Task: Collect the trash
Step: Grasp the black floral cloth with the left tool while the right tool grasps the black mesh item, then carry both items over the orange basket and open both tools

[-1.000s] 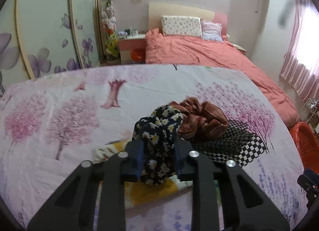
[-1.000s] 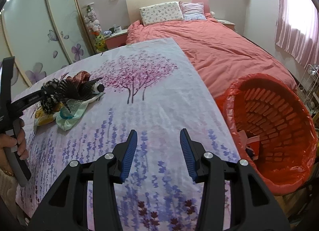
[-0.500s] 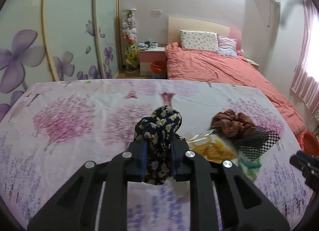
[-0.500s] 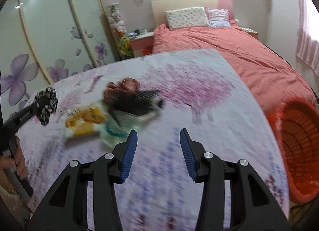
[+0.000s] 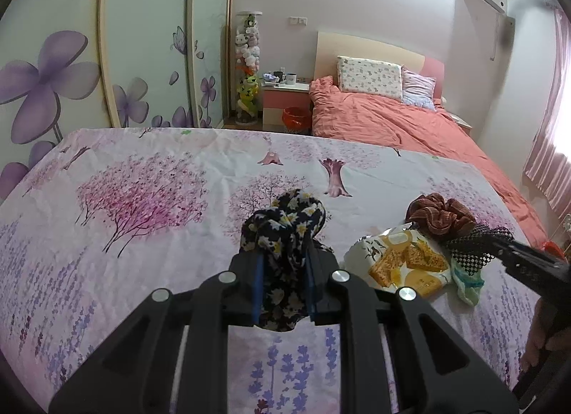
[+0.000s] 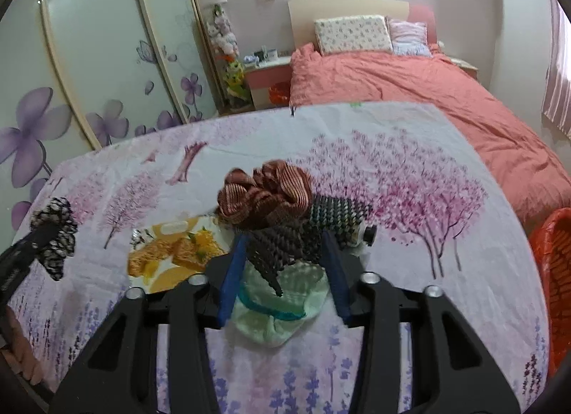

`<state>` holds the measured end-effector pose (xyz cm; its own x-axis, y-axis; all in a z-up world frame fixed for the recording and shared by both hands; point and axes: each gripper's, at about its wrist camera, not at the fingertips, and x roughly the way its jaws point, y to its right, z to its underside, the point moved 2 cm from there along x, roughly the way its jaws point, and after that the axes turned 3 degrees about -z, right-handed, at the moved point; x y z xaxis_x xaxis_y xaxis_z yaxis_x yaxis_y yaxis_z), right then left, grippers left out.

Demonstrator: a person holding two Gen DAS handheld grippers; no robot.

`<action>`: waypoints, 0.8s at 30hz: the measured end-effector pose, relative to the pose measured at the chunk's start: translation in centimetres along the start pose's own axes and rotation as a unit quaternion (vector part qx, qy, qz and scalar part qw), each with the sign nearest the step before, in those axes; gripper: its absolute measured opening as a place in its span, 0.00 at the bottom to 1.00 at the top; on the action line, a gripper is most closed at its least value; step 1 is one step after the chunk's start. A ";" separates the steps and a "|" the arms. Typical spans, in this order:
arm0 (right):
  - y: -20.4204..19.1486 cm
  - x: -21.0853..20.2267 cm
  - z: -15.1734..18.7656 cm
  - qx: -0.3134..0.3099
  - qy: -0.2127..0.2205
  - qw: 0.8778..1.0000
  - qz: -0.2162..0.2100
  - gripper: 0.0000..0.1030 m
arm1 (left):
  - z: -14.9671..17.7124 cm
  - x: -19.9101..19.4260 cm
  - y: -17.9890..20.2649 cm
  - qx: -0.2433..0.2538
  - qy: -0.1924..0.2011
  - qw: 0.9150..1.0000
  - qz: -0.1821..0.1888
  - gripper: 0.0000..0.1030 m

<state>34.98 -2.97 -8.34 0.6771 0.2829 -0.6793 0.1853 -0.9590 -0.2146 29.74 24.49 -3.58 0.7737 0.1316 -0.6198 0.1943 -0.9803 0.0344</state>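
Left wrist view: your left gripper is clamped on the floral scrunchie, held above the sheet. Your right gripper is spread wide, its fingers straddling the black mesh item, not yet closed on it. The brown scrunchie sits on top of that, the snack packet just beside, and green cloth beneath. An orange basket stands off the sheet's right edge.

Right gripper has swung from the basket onto the checkered cloth; jaws now straddle it.
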 end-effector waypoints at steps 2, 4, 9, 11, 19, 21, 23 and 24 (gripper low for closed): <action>0.3 -0.2 0.1 0.005 0.004 1.000 -0.004 0.05 | 0.1 -0.1 0.1 0.001 0.000 1.000 0.002 0.18; 0.4 -1.2 0.0 0.003 0.019 1.000 -0.007 0.03 | 0.0 -0.3 0.2 0.002 0.003 1.000 0.005 0.18; 0.7 -4.2 -0.9 0.001 0.057 0.998 -0.008 0.03 | -0.1 -0.9 0.9 0.005 0.009 1.000 0.010 0.18; 1.1 -5.5 -1.3 0.003 0.071 0.997 -0.008 0.03 | -0.2 -1.3 1.3 0.008 0.011 1.000 0.014 0.18; 2.8 -9.8 -2.0 0.010 0.113 0.994 -0.004 0.03 | -0.6 -3.1 3.8 0.022 0.022 0.999 0.030 0.19; 3.3 -10.6 -1.9 0.012 0.118 0.993 -0.003 0.03 | -0.7 -3.6 4.6 0.026 0.025 0.999 0.035 0.18; 3.8 -11.2 -1.7 0.016 0.121 0.992 -0.002 0.03 | -0.8 -4.1 5.4 0.031 0.028 0.998 0.041 0.18; 4.0 -11.5 -1.6 0.017 0.122 0.992 -0.003 0.03 | -0.8 -4.4 6.0 0.033 0.029 0.998 0.046 0.18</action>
<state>29.04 -10.10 -0.28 0.8296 0.2710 -0.4883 0.1678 -0.9549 -0.2450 28.03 18.20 0.00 0.8201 0.0478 -0.5702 0.0829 -0.9959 0.0358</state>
